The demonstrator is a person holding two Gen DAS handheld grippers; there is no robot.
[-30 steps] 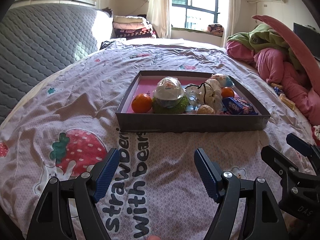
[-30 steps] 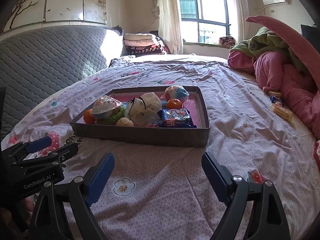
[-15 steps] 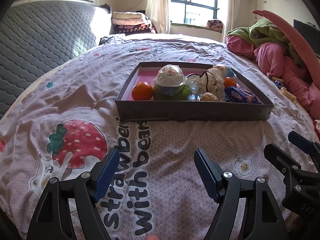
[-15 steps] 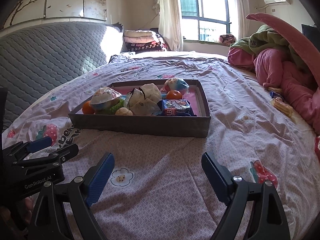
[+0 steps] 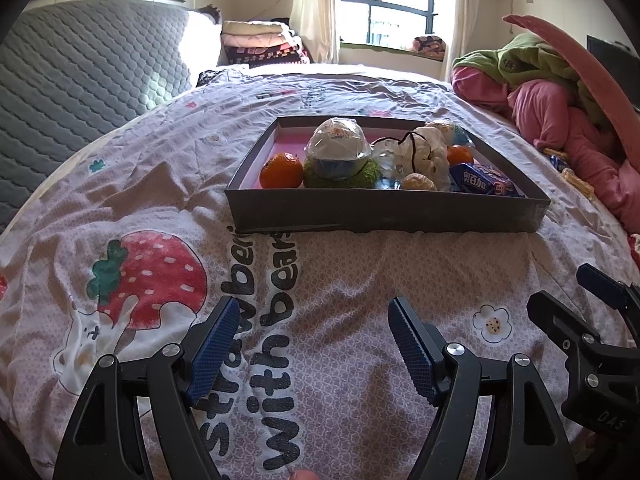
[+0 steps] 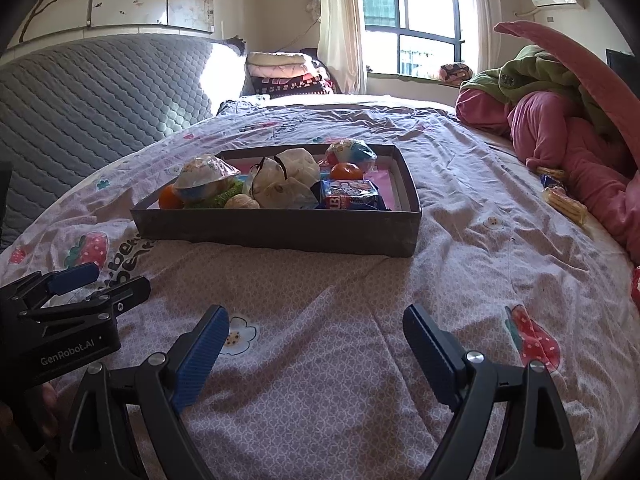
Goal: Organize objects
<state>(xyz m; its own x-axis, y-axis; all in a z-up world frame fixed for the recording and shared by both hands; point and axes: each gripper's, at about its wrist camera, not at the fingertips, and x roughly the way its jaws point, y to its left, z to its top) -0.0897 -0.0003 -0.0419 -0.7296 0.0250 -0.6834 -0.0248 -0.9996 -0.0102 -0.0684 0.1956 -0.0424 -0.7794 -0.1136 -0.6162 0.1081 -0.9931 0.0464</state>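
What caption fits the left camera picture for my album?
Open left claw faces a snack-filled tray on the strawberry bedsheet.

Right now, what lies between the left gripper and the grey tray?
In the left wrist view, only printed bedsheet lies between the open left gripper and the grey tray; no loose item shows there.

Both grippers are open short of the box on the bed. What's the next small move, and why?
Probably ease the left gripper forward toward the orange tangerine in the near left corner of the shallow grey cardboard box. Both sets of jaws are open and empty, bare sheet lies between them and the box, and that fruit sits apart from the crowded snacks. The right gripper can wait.
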